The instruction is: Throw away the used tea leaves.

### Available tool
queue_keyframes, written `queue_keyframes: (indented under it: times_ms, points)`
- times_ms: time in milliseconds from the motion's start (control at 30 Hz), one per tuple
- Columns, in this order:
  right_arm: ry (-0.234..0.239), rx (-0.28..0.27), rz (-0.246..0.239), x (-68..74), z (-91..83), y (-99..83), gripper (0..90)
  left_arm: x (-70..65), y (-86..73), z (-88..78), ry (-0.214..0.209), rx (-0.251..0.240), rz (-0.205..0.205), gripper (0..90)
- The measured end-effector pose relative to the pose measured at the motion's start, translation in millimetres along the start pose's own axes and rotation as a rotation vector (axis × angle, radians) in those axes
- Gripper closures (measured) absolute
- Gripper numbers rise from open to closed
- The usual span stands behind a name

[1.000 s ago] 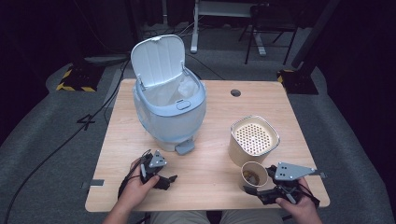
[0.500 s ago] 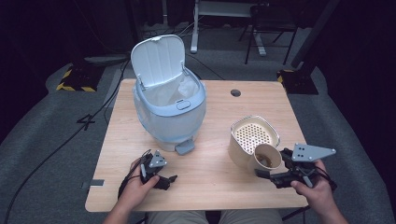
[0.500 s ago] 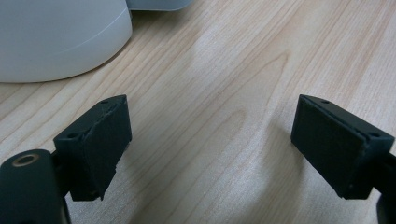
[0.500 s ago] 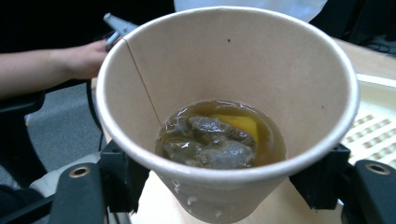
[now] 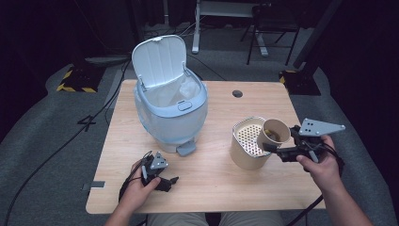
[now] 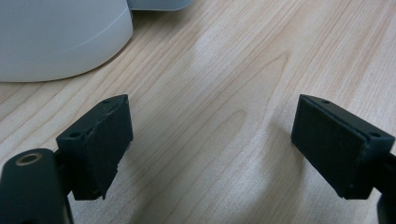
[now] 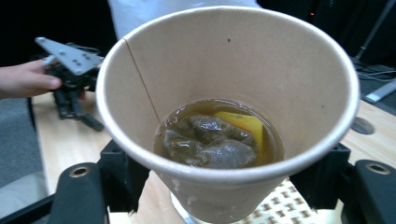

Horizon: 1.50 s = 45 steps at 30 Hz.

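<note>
The paper cup (image 7: 224, 107), with brown liquid and soggy tea bags at its bottom, is clamped between the jaws of the right gripper (image 5: 282, 151) and held tilted over the perforated strainer tub (image 5: 249, 143) at the right of the bench (image 5: 211, 188). The likely risk is a spill: the thin wall could buckle under the squeeze, or too quick a tip could send liquid past the strainer's rim onto the wood. The tea bags may also cling inside or drop in a lump and splash. The left gripper (image 5: 157, 172) rests on the bench near the open pedal bin (image 5: 171, 113), its jaws apart and holding nothing.
</note>
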State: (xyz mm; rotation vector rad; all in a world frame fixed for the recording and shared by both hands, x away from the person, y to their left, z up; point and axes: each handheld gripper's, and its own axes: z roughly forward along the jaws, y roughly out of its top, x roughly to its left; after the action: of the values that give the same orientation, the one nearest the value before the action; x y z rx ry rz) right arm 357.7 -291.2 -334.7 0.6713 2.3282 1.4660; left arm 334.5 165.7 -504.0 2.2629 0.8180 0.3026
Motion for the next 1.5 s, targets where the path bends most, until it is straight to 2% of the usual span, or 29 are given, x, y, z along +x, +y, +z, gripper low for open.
queue_keyframes:
  times_ms: [200, 467, 567, 700, 833, 933, 1000, 1100, 1133, 1300, 1367, 1500]
  points:
    - [-0.052, 0.040, -0.016, -20.8, 6.2, 3.5, 29.9, 0.0, 0.0, 0.0, 0.000, 0.000, 0.000, 13.2]
    - [-0.114, 0.056, -0.027, -49.9, 15.6, 2.8, 30.0, 0.0, 0.0, 0.0, 0.000, 0.000, 0.000, 13.2]
    - [-0.157, 0.079, -0.049, -58.6, 17.4, 3.1, 30.1, 0.0, 0.0, 0.0, 0.000, 0.000, 0.000, 13.2]
    - [-0.247, 0.127, -0.148, -67.0, 18.5, 4.7, 30.1, 0.0, 0.0, 0.0, 0.000, 0.000, 0.000, 13.2]
    - [-0.284, 0.140, -0.211, -70.9, 18.8, 3.3, 30.2, 0.0, 0.0, 0.0, 0.000, 0.000, 0.000, 13.2]
    - [-0.316, 0.158, -0.287, -70.0, 19.4, 2.3, 30.3, 0.0, 0.0, 0.0, 0.000, 0.000, 0.000, 13.2]
    - [-0.350, 0.178, -0.351, -67.5, 20.0, 2.0, 30.3, 0.0, 0.0, 0.0, 0.000, 0.000, 0.000, 13.2]
    - [-0.383, 0.203, -0.413, -63.4, 21.1, 1.8, 30.4, 0.0, 0.0, 0.0, 0.000, 0.000, 0.000, 13.2]
    - [-0.409, 0.225, -0.459, -60.0, 21.6, 2.0, 30.4, 0.0, 0.0, 0.0, 0.000, 0.000, 0.000, 13.2]
    - [-0.496, 0.280, -0.596, -49.0, 22.7, 3.3, 30.8, 0.0, 0.0, 0.0, 0.000, 0.000, 0.000, 13.2]
    - [-0.529, 0.309, -0.669, -43.2, 23.9, 4.5, 30.8, 0.0, 0.0, 0.0, 0.000, 0.000, 0.000, 13.3]
    - [-0.573, 0.346, -0.759, -35.5, 27.0, 4.7, 30.8, 0.0, 0.0, 0.0, 0.000, 0.000, 0.000, 13.3]
